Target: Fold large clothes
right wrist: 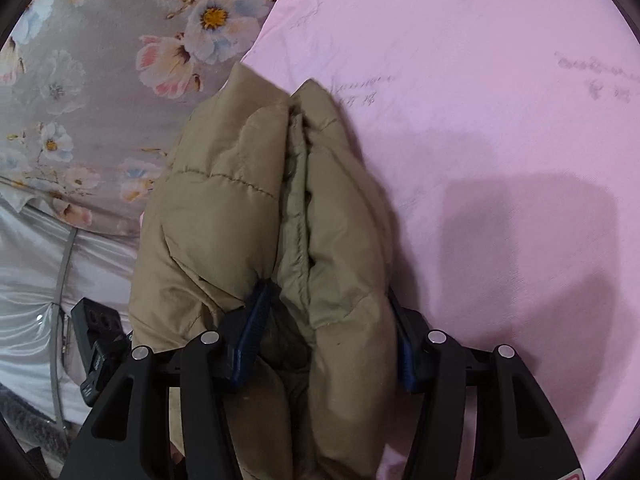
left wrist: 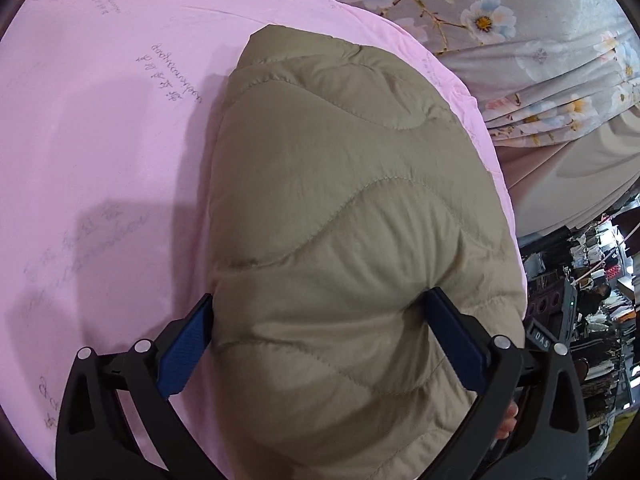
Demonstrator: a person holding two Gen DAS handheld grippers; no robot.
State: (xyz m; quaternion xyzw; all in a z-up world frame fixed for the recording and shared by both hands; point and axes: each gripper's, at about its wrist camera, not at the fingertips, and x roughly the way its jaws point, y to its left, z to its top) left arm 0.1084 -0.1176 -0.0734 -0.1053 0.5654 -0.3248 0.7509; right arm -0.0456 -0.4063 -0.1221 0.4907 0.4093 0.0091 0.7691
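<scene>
Straddling the khaki quilted jacket [left wrist: 340, 200] with left gripper [left wrist: 320, 296] spread wide, not clamping. Enclosing one thick fold with right gripper [right wrist: 328, 288] half apart; cannot tell whether pressing. Lying already folded into compact bundle at pink sheet [left wrist: 100, 140] edge; probably only releasing and tidying remaining.

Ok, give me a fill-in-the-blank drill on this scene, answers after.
1. The quilted jacket is ____ in colour.
2. It lies on a ____ sheet.
3. Beyond the sheet's edge is a grey cloth printed with ____.
4. The right gripper has a bunch of the ____ between its fingers.

Answers: tan; pink; flowers; jacket
</scene>
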